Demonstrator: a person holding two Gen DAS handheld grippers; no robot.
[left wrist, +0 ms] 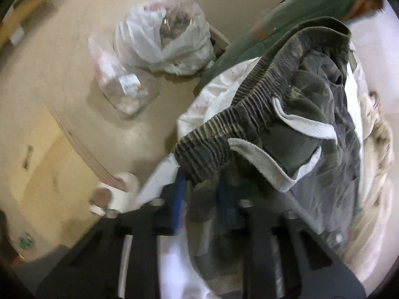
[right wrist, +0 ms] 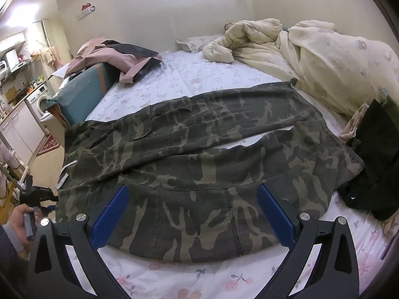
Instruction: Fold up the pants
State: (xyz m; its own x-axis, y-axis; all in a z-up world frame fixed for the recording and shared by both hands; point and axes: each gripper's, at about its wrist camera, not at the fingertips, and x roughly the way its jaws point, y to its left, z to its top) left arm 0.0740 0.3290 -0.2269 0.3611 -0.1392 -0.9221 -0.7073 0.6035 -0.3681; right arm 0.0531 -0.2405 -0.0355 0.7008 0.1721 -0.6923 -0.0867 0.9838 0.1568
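The left gripper point(left wrist: 203, 196) is clamped on the waistband of the pants point(left wrist: 286, 114); its blue pads are half buried in cloth and blurred, so only one pad point(left wrist: 179, 199) reads clearly. The whole left view is smeared by motion. Two white drawstring ends point(left wrist: 261, 159) hang from the gathered waistband, which sits at the edge of the bed point(left wrist: 214, 92). Beyond, on the floor point(left wrist: 74, 74), lie two plastic bags point(left wrist: 162, 39); their contents cannot be made out. A white roll-like thing point(left wrist: 119, 194) by the gripper is too blurred to name.

The right gripper point(right wrist: 190, 214) is spread wide, both blue pads point(right wrist: 112, 214) resting on either side of one leg of the pants point(right wrist: 199, 149), gripping nothing. The pants lie flat across the floral sheet point(right wrist: 199, 281), two legs running right with a thin gap between them, waist at the left edge. The person's left hand point(right wrist: 23, 219) shows at the lower left, partly cut off. A black garment point(right wrist: 374, 164) lies at the right, touching a leg cuff, its edge cropped. Farther back are one pink garment point(right wrist: 109, 59), one pillow point(right wrist: 197, 42) mostly hidden, and one heaped quilt point(right wrist: 324, 57). A washer point(right wrist: 41, 99) stands far left.
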